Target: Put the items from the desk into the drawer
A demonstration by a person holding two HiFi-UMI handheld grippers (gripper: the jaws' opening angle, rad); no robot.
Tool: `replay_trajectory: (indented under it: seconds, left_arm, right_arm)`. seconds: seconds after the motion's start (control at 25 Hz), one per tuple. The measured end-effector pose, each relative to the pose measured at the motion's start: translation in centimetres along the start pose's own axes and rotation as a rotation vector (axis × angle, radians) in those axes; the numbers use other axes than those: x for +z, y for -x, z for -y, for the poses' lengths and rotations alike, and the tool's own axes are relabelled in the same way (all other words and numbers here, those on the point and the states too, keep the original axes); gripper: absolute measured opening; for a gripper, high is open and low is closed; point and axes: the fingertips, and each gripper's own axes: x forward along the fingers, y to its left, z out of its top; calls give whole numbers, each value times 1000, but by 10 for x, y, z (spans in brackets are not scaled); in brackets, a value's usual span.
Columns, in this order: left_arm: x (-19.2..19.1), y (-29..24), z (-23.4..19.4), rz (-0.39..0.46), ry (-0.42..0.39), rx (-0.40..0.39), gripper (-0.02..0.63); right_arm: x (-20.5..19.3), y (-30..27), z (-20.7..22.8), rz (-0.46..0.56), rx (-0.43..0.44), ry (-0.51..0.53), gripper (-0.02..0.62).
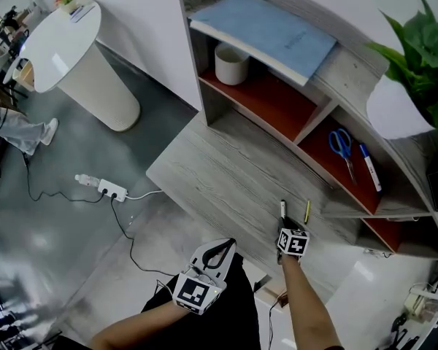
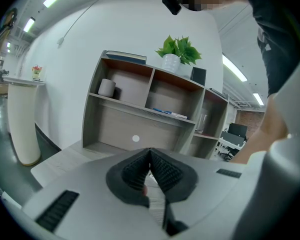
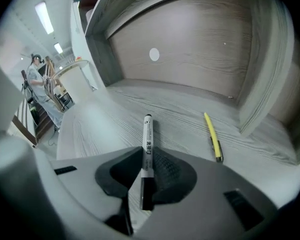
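Note:
A white marker with a black cap (image 3: 147,130) is clamped between the jaws of my right gripper (image 3: 148,150) and points toward the shelf back. In the head view this gripper (image 1: 283,230) hovers over the front right part of the grey wooden desk (image 1: 219,170), the marker (image 1: 282,211) sticking out ahead. A yellow pen (image 1: 306,211) lies on the desk just right of it, also seen as the yellow pen (image 3: 212,135). My left gripper (image 1: 225,246) hangs off the desk's front edge, its jaws (image 2: 150,152) shut on nothing. No drawer shows.
The shelf unit (image 1: 317,111) at the desk's back holds a white cup (image 1: 231,63), blue scissors (image 1: 341,144) and a blue-capped marker (image 1: 370,168). A blue folder (image 1: 266,28) and a potted plant (image 1: 420,57) sit on top. A power strip (image 1: 106,189) lies on the floor.

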Motion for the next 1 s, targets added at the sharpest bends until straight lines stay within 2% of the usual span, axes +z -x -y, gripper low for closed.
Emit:
replay_trajectory:
  seconds: [0.16,0.52,1.0]
  left_arm:
    - [-5,11,0,-4,3,-5,14]
    - [-4,40,9,19,18,-64,14]
    - [-2,84,21,71,13,-133,14]
  right_arm:
    - [-1,14,-8,40,7,-37,80]
    - [1,71,-45,131,6,0,80]
    - [-39,144,-88,174,-63,-34,80]
